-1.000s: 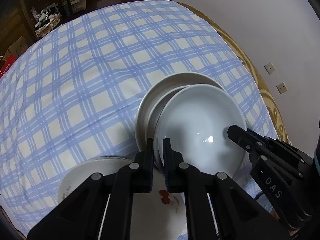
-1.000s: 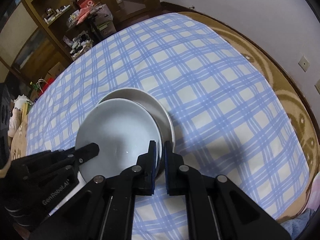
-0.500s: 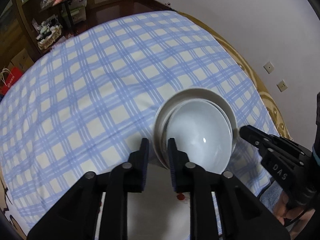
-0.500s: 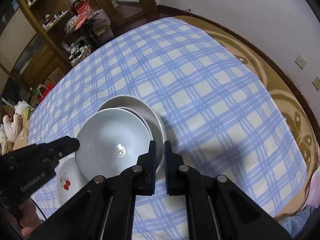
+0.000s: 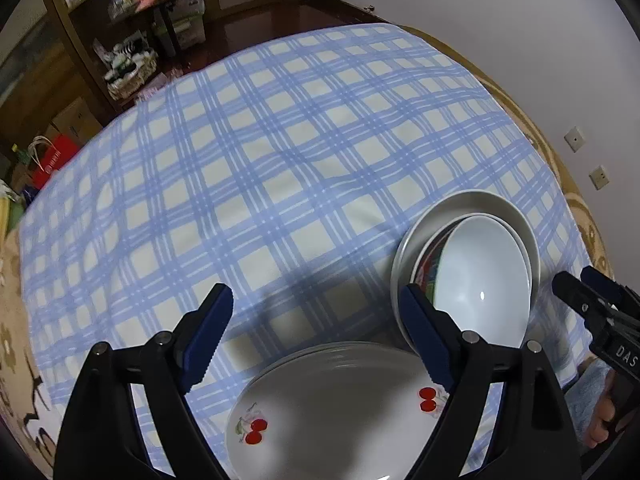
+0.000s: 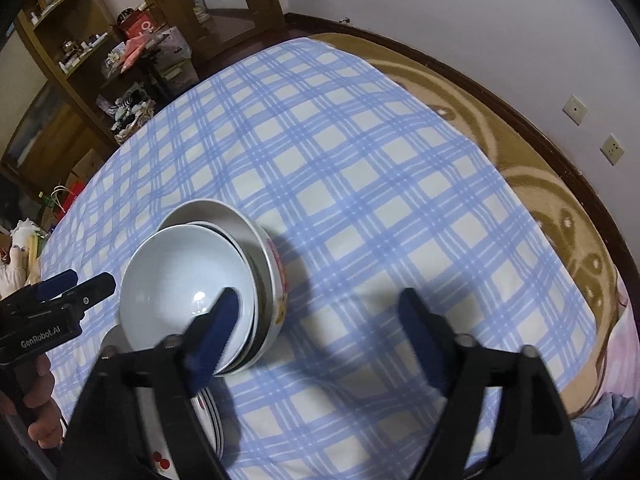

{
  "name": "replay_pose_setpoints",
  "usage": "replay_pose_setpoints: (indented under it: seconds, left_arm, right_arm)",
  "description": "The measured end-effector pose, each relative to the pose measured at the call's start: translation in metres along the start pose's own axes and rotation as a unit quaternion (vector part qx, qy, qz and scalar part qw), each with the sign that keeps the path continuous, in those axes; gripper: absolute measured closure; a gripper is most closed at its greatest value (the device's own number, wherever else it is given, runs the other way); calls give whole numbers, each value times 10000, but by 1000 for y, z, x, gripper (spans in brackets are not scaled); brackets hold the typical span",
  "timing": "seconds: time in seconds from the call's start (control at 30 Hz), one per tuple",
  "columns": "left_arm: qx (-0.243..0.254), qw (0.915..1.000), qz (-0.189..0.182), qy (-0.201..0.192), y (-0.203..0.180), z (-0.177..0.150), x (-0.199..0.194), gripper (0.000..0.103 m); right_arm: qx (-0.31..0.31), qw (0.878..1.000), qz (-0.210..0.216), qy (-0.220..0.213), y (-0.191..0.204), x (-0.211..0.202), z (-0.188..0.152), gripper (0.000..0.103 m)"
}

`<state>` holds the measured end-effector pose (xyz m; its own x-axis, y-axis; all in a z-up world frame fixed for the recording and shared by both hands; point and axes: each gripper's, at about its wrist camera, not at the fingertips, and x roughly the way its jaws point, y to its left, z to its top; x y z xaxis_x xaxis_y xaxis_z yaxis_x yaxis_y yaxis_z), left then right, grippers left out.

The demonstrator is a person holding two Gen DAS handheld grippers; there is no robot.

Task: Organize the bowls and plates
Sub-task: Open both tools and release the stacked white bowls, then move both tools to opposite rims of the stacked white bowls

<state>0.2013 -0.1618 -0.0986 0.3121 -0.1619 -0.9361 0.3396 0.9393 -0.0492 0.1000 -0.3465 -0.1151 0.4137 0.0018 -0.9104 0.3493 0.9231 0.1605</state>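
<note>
A blue-and-cream checked cloth (image 5: 280, 168) covers most of the surface, with a tan patterned blanket (image 6: 552, 184) showing along its edge toward three o'clock in the right wrist view. On the cloth, at about four o'clock in the left wrist view, sits a nest of white ceramic bowls (image 5: 480, 280): a plain white bowl tilted inside a wider one with a red and yellow pattern on its outer wall; the same nest lies at about nine o'clock in the right wrist view (image 6: 188, 276). Just beside it, at six o'clock in the left wrist view, is a stack of white plates with red cherry prints (image 5: 340, 408), its far rim close to the bowls.

The left gripper (image 5: 316, 332) hangs over the plates with its blue-padded fingers spread wide and holding nothing. The right gripper (image 6: 316, 320) is likewise spread wide and empty, its left finger (image 6: 216, 324) overlapping the bowls' near rim; whether it touches them I cannot tell.
</note>
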Motion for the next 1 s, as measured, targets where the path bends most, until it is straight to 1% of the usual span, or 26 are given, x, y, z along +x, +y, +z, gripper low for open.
replay_pose_setpoints:
  seconds: [0.03,0.17,0.4,0.57,0.73,0.83,0.9,1.0]
  left_arm:
    - [-11,9999,-99,11,2,0,3,19]
    - [68,9994,-332,-11,4,1,10,19]
    - [57,9995,-303,109,2,4,24,19]
    - [20,9993,-326,207,3,4,34,19]
    - [-38,9987,-447,246,6,7,36,19]
    - [-42,9985,-461,283,6,11,38,19]
    - [-46,9984,-471,308,6,13,38,19]
    - [-67,9983,-464,337,5,14,38,19]
  right_arm:
    - [2,10000,3,5,0,1,0,8]
    - [-15,10000,-55,19,0,4,1,7]
    - [-24,9997,-227,36,-5,14,2,7]
    - [71,9996,-192,208,-10,25,2,7]
    - [214,9992,-72,341,-14,33,3,7]
    - [327,9980,-47,548,-16,40,4,7]
    - [331,9972,-68,669,-15,46,4,7]
    - [262,9970,-154,718,-13,50,5,7]
